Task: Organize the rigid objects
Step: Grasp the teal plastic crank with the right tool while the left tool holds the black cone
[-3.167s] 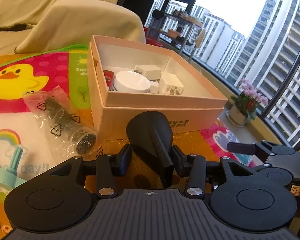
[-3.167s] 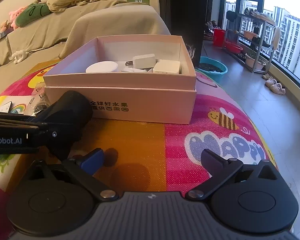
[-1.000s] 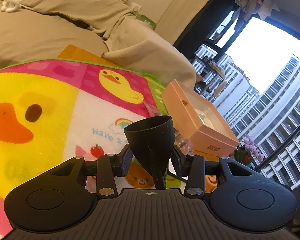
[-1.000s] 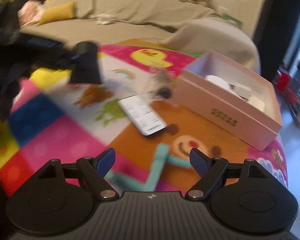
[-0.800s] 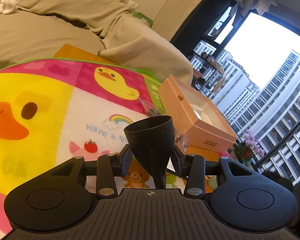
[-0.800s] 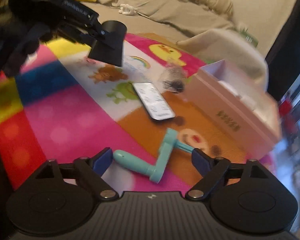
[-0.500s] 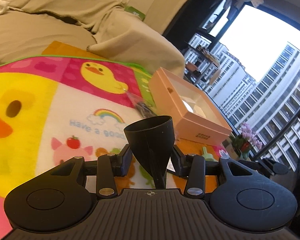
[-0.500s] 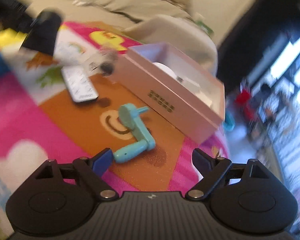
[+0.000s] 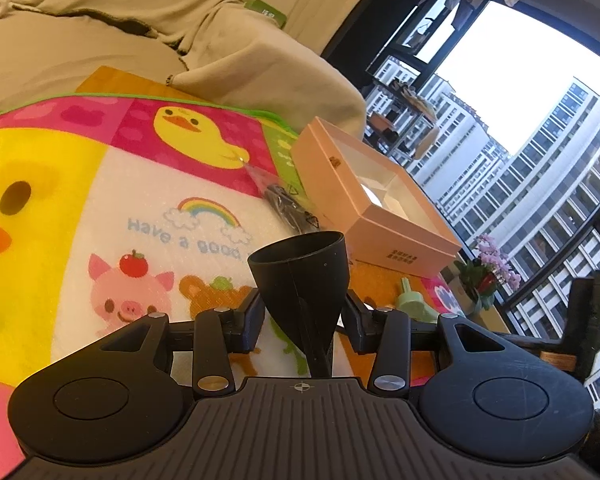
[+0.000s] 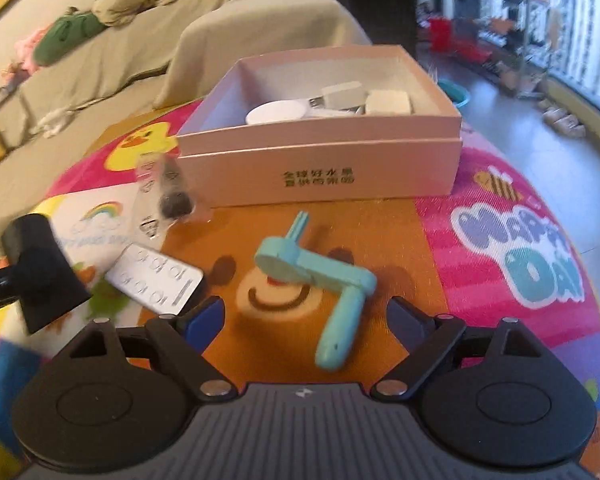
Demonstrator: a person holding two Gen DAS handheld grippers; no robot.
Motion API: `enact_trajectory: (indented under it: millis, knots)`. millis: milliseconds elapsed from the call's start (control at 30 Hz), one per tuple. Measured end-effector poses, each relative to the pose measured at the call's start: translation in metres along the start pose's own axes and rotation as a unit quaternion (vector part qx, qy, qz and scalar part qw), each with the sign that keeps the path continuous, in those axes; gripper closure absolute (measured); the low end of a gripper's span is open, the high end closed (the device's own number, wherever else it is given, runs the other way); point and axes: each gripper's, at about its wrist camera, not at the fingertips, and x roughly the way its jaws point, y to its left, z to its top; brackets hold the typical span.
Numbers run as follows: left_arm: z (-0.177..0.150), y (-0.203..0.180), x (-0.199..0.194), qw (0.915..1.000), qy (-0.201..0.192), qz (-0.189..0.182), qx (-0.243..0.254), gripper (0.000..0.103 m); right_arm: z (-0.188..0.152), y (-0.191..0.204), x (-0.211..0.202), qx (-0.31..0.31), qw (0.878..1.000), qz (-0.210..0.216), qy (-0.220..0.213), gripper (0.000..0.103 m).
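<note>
**Right gripper lines up on the teal crank**

Since a second ago we have swung our right gripper (image 10: pixel 304 312) round and rolled it upright, so the teal crank handle (image 10: pixel 320 280) now lies on the play mat (image 10: pixel 500 248) directly ahead, between and just beyond the fingers. These have just been opening and stand spread wide, touching nothing. Our left gripper (image 9: pixel 302 312) keeps pinching the black funnel-shaped piece (image 9: pixel 300 276), held above the mat with its wide mouth up. The pink box (image 10: pixel 328 168), already holding white items, sits just behind the crank. The white remote (image 10: pixel 156 280) and a bagged dark part (image 10: pixel 168 196) lie to the left, out of the box. We judge the crank is the next pick; the funnel still awaits its place.
</note>
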Motion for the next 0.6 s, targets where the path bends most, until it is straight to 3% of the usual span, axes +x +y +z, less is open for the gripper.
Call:
enact_trajectory:
  millis: [267,400,500,600]
  knots:
    - [-0.005,0.001,0.005,0.9999,0.008,-0.007,-0.006,0.057,0.007,0.012,0.013,0.006,0.999,-0.034,-0.025,0.014]
    - [-0.007,0.002,0.007,0.9999,0.014,-0.007,-0.005,0.057,0.007,0.019,0.016,-0.036,0.998,-0.032,-0.031,0.018]
    - [-0.008,0.004,0.006,0.9998,0.015,-0.004,-0.008,0.057,0.005,0.019,0.011,-0.099,0.995,0.026,-0.019,0.018]
    - [-0.007,0.006,0.005,0.9998,0.013,-0.003,-0.011,0.057,0.005,0.008,0.004,-0.136,0.989,0.055,0.003,0.018]
